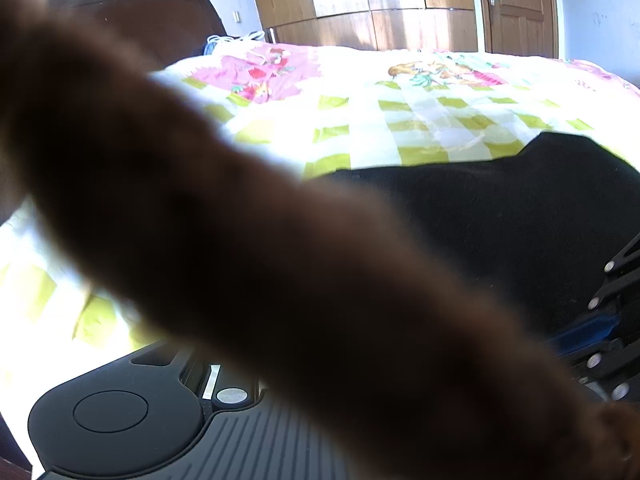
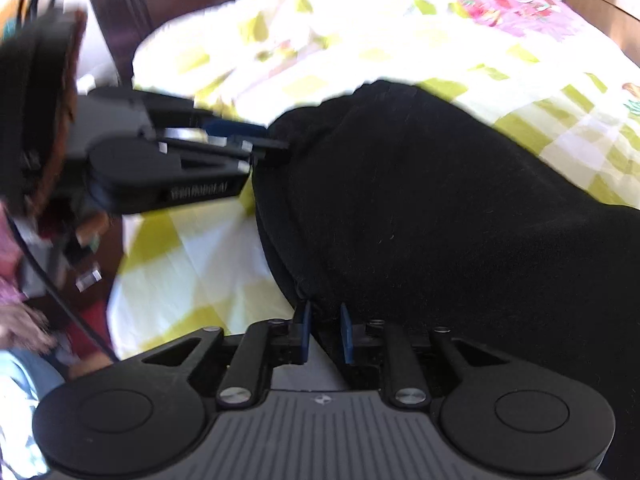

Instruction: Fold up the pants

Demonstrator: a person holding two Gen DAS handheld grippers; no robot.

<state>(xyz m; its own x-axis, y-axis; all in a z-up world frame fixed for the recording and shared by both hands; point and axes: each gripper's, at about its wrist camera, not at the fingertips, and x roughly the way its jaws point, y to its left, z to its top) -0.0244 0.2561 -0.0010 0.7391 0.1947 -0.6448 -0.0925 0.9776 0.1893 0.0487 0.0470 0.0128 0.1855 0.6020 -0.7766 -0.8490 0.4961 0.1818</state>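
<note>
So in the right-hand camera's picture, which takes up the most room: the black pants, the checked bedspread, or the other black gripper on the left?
As they look in that view:
1. Black fabric pants, close to the lens, so nearness inflates them.
2. Yellow-and-white checked bedspread, nearly as much; partly covered.
3. Black plastic left gripper, clearly smallest.

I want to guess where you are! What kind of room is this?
A bedroom, most likely. There's a bed with a checked, flowery bedspread, a dark wooden headboard, and a big wooden wardrobe beside a door. Black pants lie on the bed.
</note>
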